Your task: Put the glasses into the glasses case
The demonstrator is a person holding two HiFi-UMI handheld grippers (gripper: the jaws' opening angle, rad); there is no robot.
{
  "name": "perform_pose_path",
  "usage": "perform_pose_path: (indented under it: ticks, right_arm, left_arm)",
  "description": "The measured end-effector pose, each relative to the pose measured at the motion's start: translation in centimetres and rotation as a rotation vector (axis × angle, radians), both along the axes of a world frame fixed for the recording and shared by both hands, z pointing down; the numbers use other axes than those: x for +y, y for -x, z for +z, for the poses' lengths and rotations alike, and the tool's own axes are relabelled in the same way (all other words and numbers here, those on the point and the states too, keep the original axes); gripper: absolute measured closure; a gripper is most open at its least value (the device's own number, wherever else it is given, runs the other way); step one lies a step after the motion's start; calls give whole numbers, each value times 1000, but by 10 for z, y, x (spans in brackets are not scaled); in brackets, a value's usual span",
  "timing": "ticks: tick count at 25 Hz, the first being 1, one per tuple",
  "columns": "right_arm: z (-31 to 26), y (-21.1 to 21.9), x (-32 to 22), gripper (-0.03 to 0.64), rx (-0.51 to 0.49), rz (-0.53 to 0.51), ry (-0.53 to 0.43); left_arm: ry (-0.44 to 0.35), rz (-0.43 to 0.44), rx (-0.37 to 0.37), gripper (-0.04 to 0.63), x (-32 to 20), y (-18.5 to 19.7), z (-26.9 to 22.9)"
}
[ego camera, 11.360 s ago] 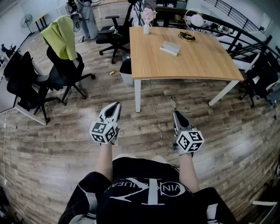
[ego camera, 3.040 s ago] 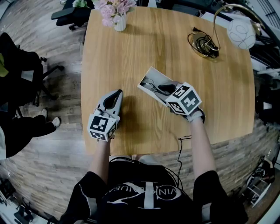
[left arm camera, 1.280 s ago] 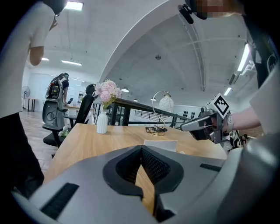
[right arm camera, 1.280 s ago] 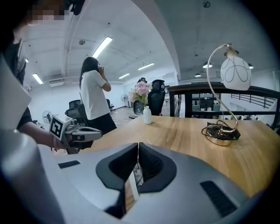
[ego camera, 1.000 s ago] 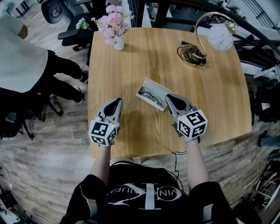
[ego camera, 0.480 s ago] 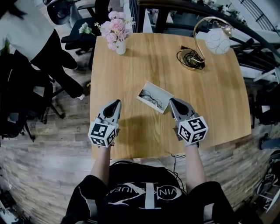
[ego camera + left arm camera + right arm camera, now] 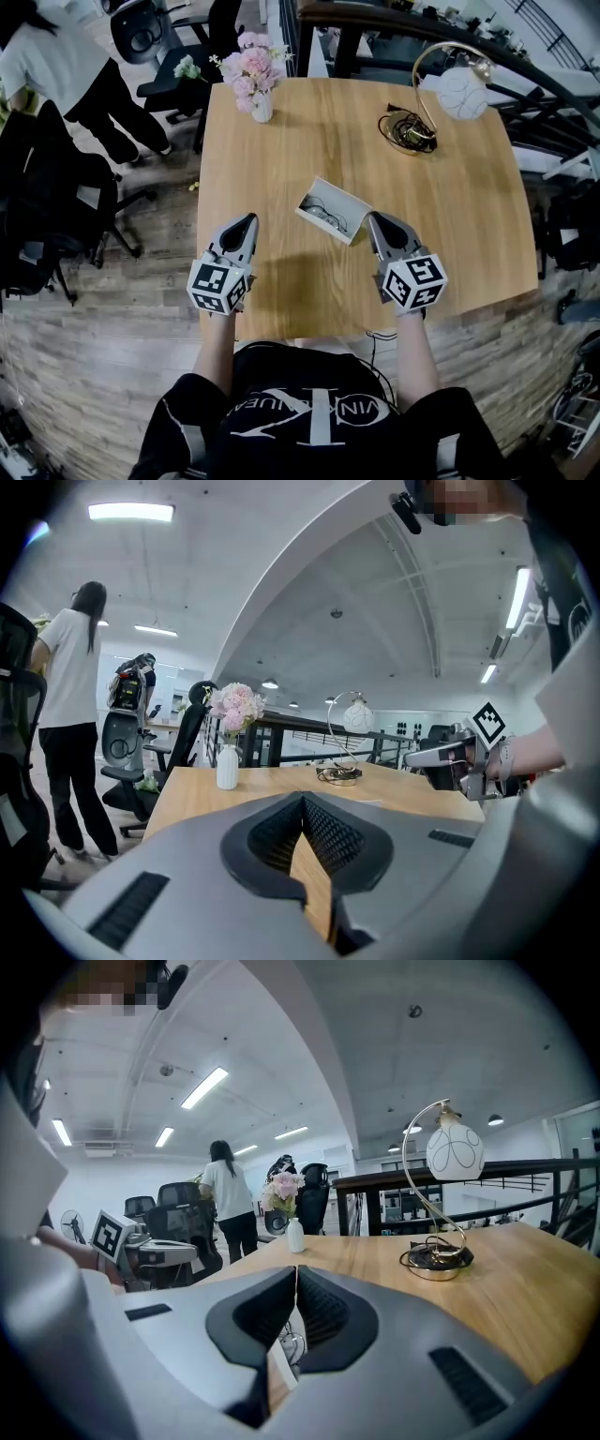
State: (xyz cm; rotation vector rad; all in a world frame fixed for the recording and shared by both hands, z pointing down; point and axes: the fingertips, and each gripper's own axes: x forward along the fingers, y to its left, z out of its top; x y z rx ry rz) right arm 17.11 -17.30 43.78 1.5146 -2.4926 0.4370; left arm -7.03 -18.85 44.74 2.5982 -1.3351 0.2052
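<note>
two grippers [image 7: 251, 218] [image 7: 373, 217], one glasses case [image 7: 330, 192], one pair of glasses [image 7: 333, 217], one vase [image 7: 262, 108], one lamp [image 7: 462, 94].

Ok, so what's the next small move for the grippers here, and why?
Probably just withdraw and stop: the glasses already lie inside the open glasses case, and the left gripper and right gripper hover shut and empty, short of it. Closing a lid might follow, but none shows.
</note>
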Motion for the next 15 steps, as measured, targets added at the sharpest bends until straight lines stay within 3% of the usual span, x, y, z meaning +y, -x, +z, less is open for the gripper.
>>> perform_pose_path:
  ticks: [15]
  right_arm:
    - [-19, -14, 15, 589, -12, 82, -56]
  left_arm:
    - [-25, -7, -4, 580, 9, 12, -20]
